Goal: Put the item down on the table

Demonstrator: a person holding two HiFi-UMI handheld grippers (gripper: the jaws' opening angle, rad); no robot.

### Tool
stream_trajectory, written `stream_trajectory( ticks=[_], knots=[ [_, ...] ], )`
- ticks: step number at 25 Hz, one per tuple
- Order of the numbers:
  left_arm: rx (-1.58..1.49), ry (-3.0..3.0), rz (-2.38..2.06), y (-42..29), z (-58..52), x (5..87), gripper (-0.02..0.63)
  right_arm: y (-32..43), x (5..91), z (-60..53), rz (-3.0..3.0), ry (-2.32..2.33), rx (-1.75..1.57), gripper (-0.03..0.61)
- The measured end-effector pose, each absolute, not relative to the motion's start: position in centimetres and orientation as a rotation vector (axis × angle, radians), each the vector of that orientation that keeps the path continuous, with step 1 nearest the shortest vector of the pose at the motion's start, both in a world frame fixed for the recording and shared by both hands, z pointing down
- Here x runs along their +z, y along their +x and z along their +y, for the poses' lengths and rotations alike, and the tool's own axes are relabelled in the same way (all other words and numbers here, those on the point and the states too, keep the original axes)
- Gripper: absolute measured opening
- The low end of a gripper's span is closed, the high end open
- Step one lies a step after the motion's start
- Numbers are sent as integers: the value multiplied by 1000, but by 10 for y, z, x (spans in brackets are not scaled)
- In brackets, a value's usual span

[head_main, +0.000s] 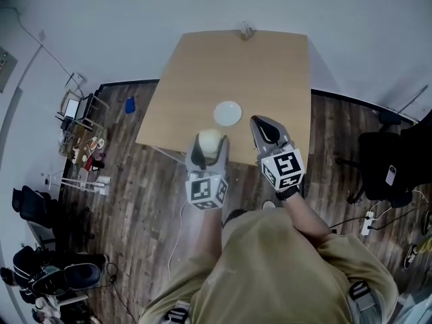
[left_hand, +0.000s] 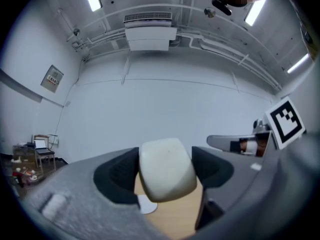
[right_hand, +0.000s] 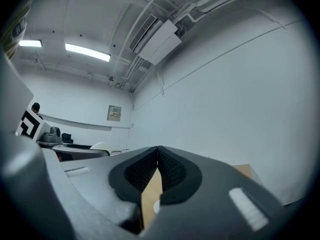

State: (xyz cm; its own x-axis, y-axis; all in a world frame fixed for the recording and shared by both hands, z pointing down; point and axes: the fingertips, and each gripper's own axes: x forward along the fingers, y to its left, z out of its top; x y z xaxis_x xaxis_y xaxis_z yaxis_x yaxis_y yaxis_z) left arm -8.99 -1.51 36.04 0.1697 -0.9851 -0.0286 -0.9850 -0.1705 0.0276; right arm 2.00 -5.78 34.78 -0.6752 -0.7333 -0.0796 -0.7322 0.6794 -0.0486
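Observation:
My left gripper (head_main: 210, 142) is shut on a cream, rounded block-shaped item (head_main: 210, 141), held over the near edge of the wooden table (head_main: 270, 66). In the left gripper view the item (left_hand: 166, 170) fills the space between the two dark pads, with the tabletop (left_hand: 175, 220) below. My right gripper (head_main: 264, 128) is beside it to the right, over the table, its jaws shut with nothing between them. In the right gripper view the pads (right_hand: 170, 170) meet at the tips. A white plate (head_main: 227, 113) lies on the table just beyond both grippers.
A small object (head_main: 246, 30) stands at the table's far edge. A black office chair (head_main: 381, 164) is at the right, a blue item (head_main: 129, 104) and cluttered shelves (head_main: 81, 133) at the left on the wood floor. A power strip (head_main: 368, 223) lies near the right.

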Motion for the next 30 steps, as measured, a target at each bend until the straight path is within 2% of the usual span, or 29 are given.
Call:
stream_trajectory(
  ticks=[9, 22, 30],
  knots=[
    [89, 2298, -1991, -80, -67, 417, 328, 9, 414, -105, 2901, -1167, -217, 6],
    [238, 2249, -1862, -105, -208, 487, 328, -16, 483, -237, 2976, -1253, -386, 6],
    [416, 2162, -1745, -129, -281, 572, 330, -37, 535, -299, 3035, -1288, -527, 6]
  ],
)
